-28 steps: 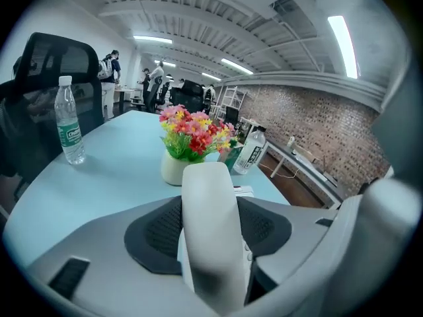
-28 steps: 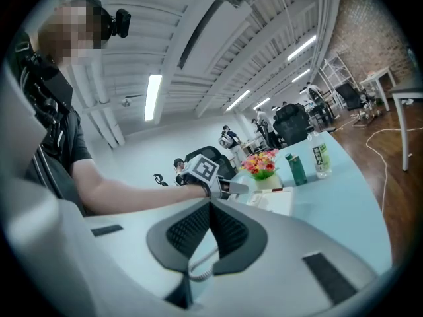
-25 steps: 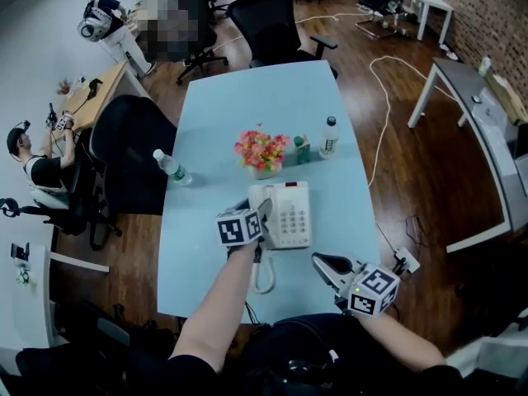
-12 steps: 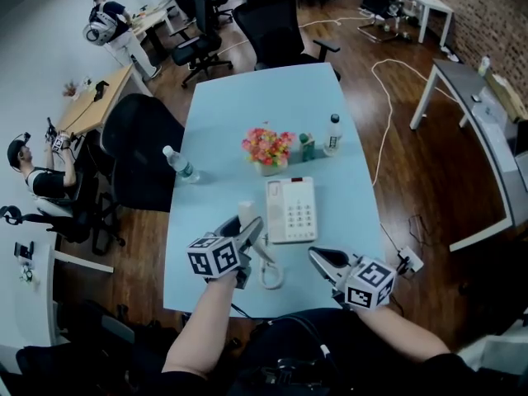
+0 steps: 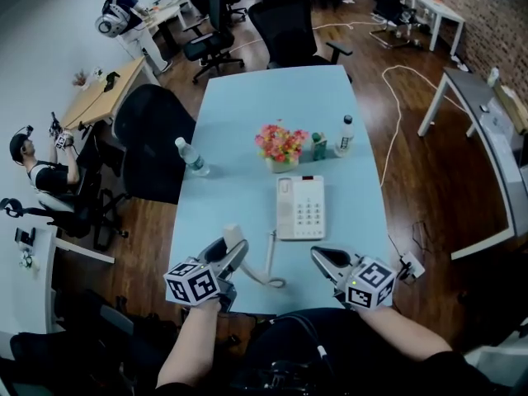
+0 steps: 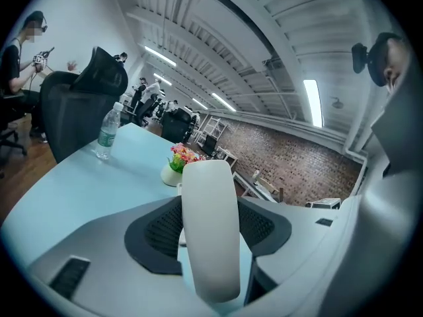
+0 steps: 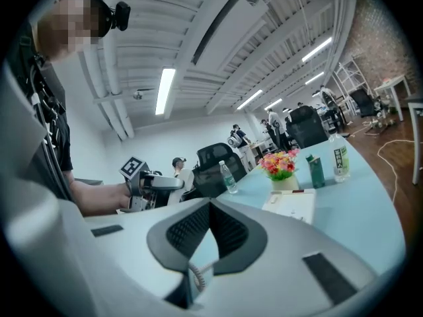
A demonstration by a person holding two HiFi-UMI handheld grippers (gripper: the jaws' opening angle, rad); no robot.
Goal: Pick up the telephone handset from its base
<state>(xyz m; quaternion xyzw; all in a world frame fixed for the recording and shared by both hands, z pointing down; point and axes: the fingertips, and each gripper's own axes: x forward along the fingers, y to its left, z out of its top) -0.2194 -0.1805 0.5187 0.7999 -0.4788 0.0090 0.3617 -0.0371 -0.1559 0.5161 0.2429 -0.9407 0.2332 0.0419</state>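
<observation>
Between the jaws of your left gripper (image 5: 231, 252) sits the white handset (image 6: 210, 243), clamped mid-length and held clear of its base (image 5: 301, 208), above the surface's (image 5: 247, 122) near-left corner. Your right gripper (image 5: 327, 259) hangs closed, empty. The pick-up looks done; next, hold firm without stretching the cord (image 5: 268, 262).

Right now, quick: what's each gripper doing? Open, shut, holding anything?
Left gripper: shut on the telephone handset, clear of its base.
Right gripper: shut, holding nothing.
</observation>
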